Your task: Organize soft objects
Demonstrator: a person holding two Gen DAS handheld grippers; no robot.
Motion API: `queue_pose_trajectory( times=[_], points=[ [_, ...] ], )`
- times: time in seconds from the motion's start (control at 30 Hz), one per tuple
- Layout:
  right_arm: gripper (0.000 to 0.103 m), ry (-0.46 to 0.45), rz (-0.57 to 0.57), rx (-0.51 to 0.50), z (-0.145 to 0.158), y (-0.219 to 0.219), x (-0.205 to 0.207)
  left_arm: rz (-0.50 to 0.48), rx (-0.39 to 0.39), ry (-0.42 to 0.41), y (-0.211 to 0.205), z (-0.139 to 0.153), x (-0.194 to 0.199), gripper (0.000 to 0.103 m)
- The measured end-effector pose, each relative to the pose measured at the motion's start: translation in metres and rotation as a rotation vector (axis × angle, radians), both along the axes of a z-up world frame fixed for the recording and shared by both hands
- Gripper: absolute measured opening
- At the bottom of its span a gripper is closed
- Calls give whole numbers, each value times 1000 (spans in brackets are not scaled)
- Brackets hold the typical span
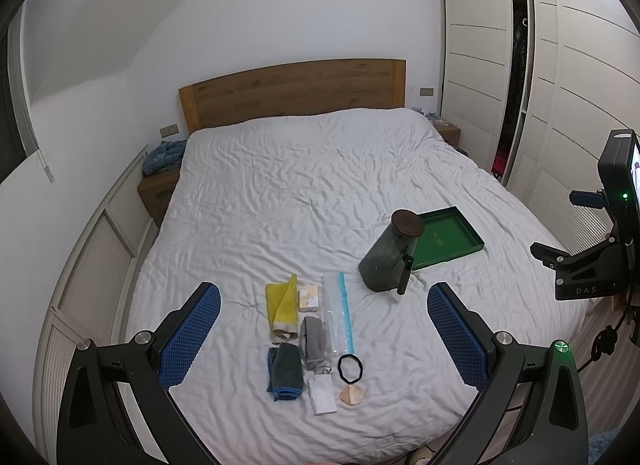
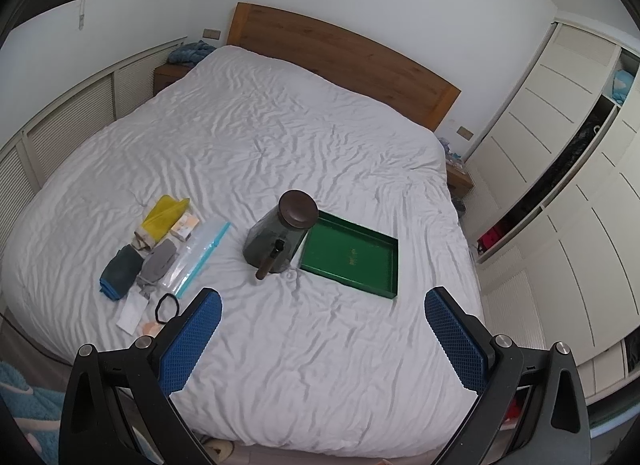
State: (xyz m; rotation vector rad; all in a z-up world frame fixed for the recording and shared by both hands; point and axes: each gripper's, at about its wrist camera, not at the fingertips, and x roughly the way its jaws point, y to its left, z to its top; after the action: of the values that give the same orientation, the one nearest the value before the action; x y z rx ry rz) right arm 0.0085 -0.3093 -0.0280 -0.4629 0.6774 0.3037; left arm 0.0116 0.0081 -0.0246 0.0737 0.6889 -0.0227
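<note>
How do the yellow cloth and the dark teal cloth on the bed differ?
The yellow cloth is bright, loosely folded with one flap turned over; the dark teal cloth is dark with a blue edge, folded into a compact block. The yellow cloth lies farther from the grippers, the dark teal cloth nearer. Both rest on the white bedding, ungripped.

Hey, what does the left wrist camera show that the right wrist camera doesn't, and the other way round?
Only the left wrist view shows the right gripper's black body, at its right edge; its fingertips stay hidden.

Only the right wrist view shows a blue fuzzy fabric beside the bed's near corner.

Both show the white bed, the green tray, the dark lidded jar, the yellow cloth, the zip bag and the black hair tie. Each camera's own gripper is open and empty.
</note>
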Motion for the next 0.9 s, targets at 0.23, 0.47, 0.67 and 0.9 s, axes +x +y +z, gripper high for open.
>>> queue_pose_trajectory(
  times=[0.23,0.47,0.67,0.9],
  points=[
    [103,13,15,3,1,6,5,5,-1,32,8,-6,12,102],
    [103,45,46,8,-8,35,24,37,7,100,32,-32,39,102],
    [103,139,119,21,-52,95,57,172,-25,258,104,-105,88,102],
    [103,298,118,42,-138,157,128,206,-62,373,156,-209,140,102]
  ],
)
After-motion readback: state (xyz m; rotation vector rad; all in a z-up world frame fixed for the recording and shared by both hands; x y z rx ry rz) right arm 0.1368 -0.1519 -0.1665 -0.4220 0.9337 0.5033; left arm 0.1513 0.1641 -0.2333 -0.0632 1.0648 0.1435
